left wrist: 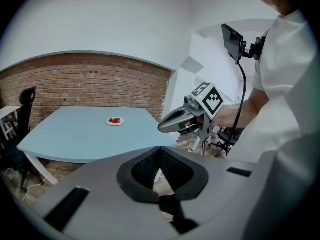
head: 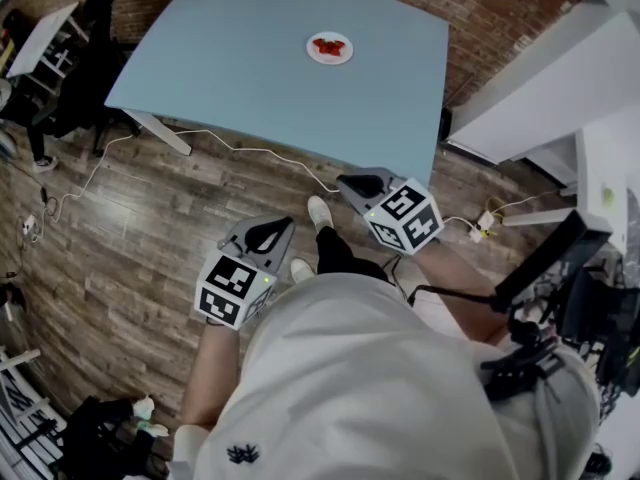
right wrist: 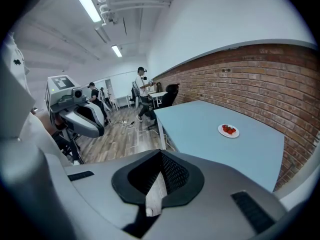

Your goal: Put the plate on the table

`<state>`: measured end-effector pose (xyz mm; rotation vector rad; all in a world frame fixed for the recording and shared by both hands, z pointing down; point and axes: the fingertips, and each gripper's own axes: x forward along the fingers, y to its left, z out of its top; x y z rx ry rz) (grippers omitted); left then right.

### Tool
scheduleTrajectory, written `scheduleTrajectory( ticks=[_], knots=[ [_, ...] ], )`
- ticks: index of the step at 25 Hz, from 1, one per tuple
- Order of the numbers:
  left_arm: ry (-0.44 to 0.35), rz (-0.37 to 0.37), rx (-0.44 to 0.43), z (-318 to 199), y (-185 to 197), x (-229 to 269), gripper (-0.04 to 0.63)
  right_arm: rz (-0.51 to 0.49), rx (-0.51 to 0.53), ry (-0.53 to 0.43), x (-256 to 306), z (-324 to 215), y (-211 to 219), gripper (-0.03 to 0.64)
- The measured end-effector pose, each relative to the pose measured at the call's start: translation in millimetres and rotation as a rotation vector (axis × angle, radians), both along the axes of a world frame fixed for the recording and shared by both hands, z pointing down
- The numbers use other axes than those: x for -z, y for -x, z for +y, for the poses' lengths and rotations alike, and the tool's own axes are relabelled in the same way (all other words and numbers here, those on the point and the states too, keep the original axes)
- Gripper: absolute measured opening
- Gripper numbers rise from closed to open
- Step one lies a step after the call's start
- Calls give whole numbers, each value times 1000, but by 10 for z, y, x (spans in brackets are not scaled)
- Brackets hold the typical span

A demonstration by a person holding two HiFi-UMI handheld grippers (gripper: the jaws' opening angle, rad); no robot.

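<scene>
Head view: a round white plate (head: 330, 48) of red food sits on the smooth pale-blue tabletop (head: 230, 78). The left gripper (head: 266, 234) and right gripper (head: 366, 182) hover off its near edge.
Left gripper view: ribbed black jaws together, empty.
Right gripper view: jaws together, empty.

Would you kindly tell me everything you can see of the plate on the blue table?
The plate is small, round and white with a smooth surface; whether it is ceramic or plastic cannot be told. It lies flat on the light blue table, toward the side near the brick wall and well in from the edges. A few red pieces of food sit at its middle, too small to identify. Nothing else touches it.
</scene>
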<state>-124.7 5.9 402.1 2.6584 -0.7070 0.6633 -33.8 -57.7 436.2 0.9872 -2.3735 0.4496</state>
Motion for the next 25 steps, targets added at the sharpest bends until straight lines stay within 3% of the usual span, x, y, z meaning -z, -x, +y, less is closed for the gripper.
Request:
scheduleTrajectory(
  ticks=[25],
  knots=[
    [19,-6,-41,-23,-107,-69,2,37,3,-20,35,26,-36,8]
  ],
)
